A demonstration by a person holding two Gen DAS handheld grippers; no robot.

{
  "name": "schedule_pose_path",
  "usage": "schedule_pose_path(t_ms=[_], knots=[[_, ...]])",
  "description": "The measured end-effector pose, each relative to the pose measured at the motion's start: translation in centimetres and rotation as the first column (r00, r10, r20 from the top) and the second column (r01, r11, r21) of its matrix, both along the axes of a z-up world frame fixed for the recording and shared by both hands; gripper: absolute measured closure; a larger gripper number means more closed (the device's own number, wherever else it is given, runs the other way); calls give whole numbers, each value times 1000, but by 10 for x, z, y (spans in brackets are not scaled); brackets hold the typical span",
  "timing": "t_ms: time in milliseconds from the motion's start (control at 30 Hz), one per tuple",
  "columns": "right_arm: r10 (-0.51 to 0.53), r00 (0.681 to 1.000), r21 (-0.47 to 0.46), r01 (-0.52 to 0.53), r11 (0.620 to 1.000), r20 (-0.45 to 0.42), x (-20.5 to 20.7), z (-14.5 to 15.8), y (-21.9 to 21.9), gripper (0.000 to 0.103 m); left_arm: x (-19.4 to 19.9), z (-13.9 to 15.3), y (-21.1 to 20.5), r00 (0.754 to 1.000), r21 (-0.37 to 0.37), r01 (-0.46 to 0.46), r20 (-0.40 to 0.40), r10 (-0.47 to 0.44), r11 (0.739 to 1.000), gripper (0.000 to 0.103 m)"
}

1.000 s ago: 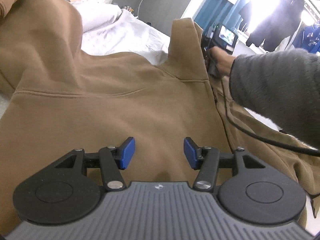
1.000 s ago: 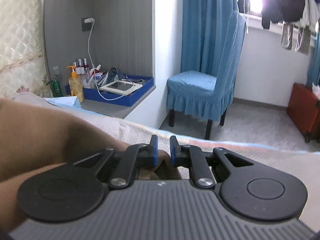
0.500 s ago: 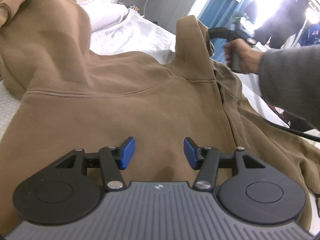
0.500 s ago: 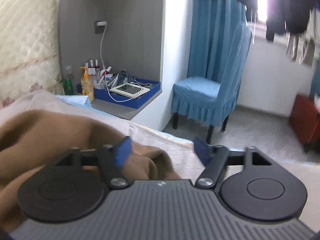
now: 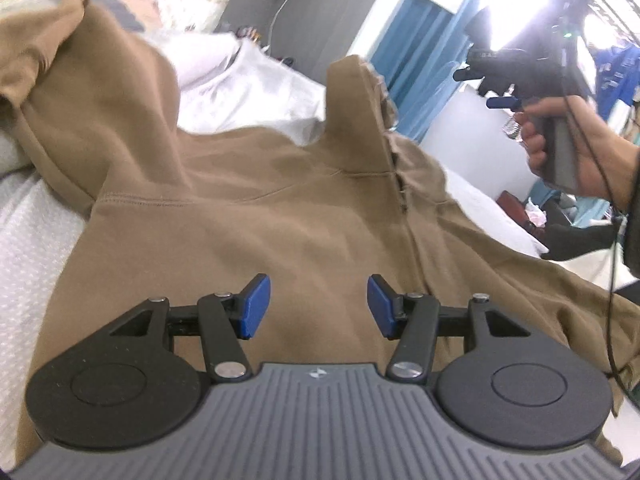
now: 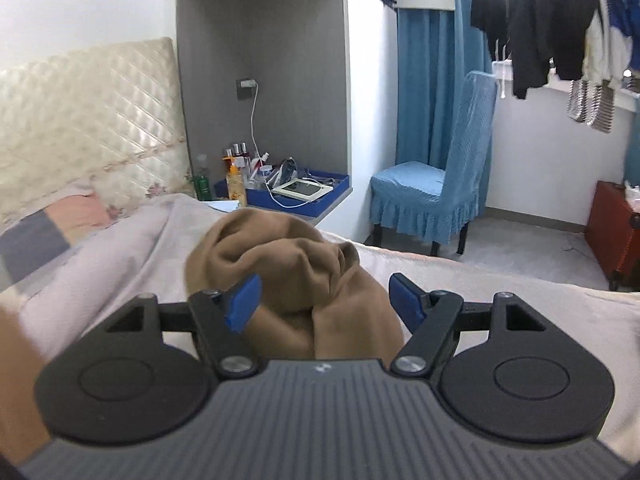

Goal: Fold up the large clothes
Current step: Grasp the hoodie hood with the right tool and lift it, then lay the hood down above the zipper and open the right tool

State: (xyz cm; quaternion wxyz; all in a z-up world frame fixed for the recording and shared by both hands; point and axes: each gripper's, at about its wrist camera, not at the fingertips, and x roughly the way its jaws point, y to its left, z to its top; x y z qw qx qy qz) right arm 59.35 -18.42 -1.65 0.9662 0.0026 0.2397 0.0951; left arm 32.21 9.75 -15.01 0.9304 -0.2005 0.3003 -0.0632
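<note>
A brown hoodie (image 5: 280, 208) lies spread on the bed with its hood (image 5: 356, 116) standing up at the far end. One sleeve (image 5: 36, 60) is bunched at the upper left. My left gripper (image 5: 319, 306) hovers open over the hoodie's body, nothing between its blue pads. My right gripper (image 5: 476, 88) is held by a hand (image 5: 580, 140) in the air, to the right of the hood and apart from it. In the right wrist view, that gripper (image 6: 324, 300) stands open, with the crumpled hood (image 6: 280, 252) lying beyond and below its fingers, untouched.
White bedding (image 5: 248, 92) surrounds the hoodie, with a quilted headboard (image 6: 80, 112) behind. A shelf with bottles and a blue tray (image 6: 280, 192), a blue chair (image 6: 432, 188) and a red case (image 6: 616, 228) stand past the bed. A black cable (image 5: 608, 240) hangs over the hoodie's right side.
My right gripper opened, let go of the hood, and rose back away from it. The hood slumped into a crumpled heap. My left gripper lifted slightly, still open.
</note>
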Motion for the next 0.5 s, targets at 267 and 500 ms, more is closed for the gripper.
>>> schedule_pose_path(t_ms=[267, 500], knots=[[54, 997, -67, -50, 996, 52, -146, 32, 2, 31, -51, 27, -18, 998, 41, 34, 58, -36, 999, 43], [78, 997, 20, -79, 997, 9, -253, 35, -15, 31, -86, 47, -35, 996, 77, 40, 82, -47, 996, 43]])
